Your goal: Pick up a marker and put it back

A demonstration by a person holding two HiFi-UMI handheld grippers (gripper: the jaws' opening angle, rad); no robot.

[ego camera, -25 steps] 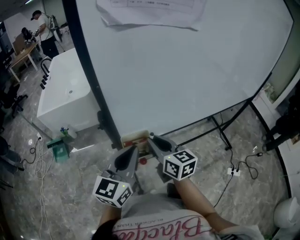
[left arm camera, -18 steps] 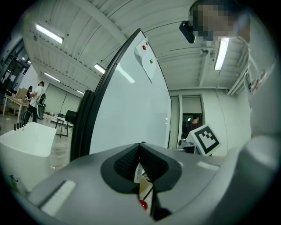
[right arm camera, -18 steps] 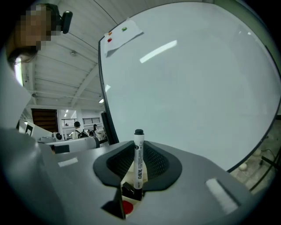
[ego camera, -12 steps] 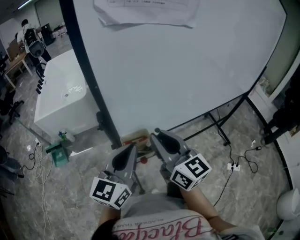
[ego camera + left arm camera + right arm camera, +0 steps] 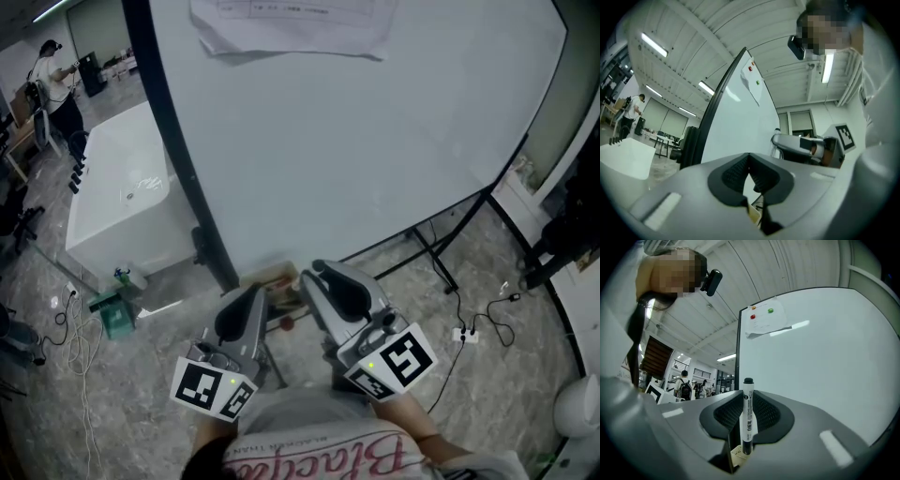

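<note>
Both jaws of the right gripper clamped on an upright white marker, left gripper pinched together, empty, whiteboard just ahead.

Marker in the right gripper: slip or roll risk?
The marker looks like a slim, rigid plastic barrel: probably stiff and light. Clamped upright between the right gripper's ribbed fingers, it seems unlikely to slip. Its round body would likely roll if laid flat.

Top edge cutting off paper sheet, print too small to read, marker hidden in head view by right claw.
</note>
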